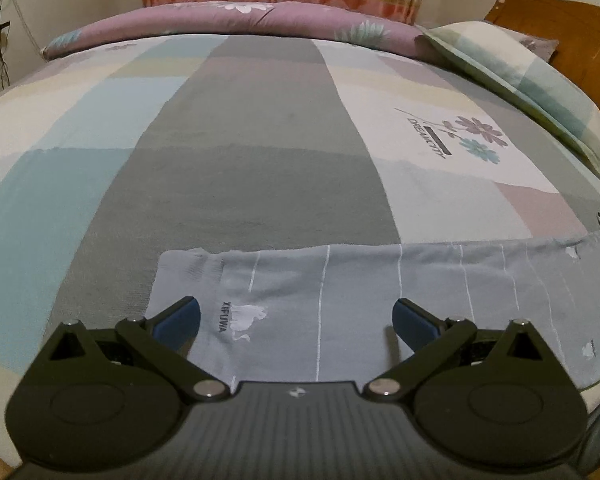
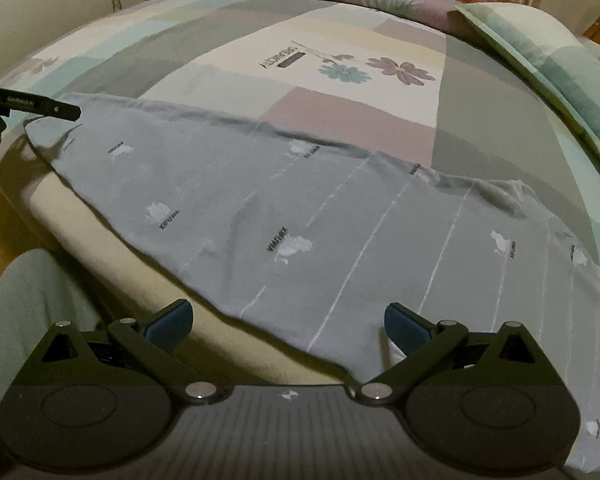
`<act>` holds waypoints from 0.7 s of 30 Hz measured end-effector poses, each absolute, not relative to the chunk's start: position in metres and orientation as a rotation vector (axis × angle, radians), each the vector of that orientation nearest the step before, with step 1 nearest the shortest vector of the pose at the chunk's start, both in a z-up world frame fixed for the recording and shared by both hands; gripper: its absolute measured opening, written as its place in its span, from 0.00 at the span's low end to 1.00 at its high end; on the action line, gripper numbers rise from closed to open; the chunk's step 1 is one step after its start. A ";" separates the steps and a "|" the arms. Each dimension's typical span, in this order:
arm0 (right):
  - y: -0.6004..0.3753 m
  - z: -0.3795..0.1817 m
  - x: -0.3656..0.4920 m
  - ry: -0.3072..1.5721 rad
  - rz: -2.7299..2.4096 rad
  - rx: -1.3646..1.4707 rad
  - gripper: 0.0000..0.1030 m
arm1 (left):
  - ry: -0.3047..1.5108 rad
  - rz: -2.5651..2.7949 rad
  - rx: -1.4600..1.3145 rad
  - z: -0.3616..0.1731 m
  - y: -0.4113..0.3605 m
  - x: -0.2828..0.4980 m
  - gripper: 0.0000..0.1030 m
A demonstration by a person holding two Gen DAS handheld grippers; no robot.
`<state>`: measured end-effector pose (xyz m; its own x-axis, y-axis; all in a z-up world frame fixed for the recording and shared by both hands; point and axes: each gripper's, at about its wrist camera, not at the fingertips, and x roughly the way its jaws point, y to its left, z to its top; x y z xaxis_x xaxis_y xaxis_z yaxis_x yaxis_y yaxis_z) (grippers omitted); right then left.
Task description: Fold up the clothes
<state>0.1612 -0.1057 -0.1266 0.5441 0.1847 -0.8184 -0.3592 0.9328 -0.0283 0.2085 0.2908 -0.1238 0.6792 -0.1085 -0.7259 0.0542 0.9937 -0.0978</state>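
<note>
A grey-blue garment (image 1: 380,304) with thin white lines and small white prints lies flat along the near edge of the bed. My left gripper (image 1: 296,318) hovers open over its left end, blue pads (image 1: 180,320) spread wide with cloth below them. In the right wrist view the same garment (image 2: 340,220) stretches from far left to the right foreground. My right gripper (image 2: 288,322) is open above its near edge, nothing between the fingers. The left gripper's black body (image 2: 40,106) shows at the far left over the garment's end.
The bed carries a patchwork sheet (image 1: 260,140) in grey, teal, cream and mauve. A purple floral quilt roll (image 1: 240,20) lies at the far side, a checked pillow (image 1: 520,76) by the wooden headboard (image 1: 572,24). The mattress side (image 2: 140,264) and wooden floor (image 2: 0,216) lie lower left.
</note>
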 end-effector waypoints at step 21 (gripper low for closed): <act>-0.114 -0.121 0.151 0.924 0.298 -0.184 1.00 | 0.863 -0.121 0.037 -0.124 0.255 0.185 0.99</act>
<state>0.1514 -0.1140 -0.1206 0.5657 0.1736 -0.8061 -0.3305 0.9434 -0.0288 0.1854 0.2553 -0.1242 0.6441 -0.0917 -0.7595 0.1216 0.9924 -0.0167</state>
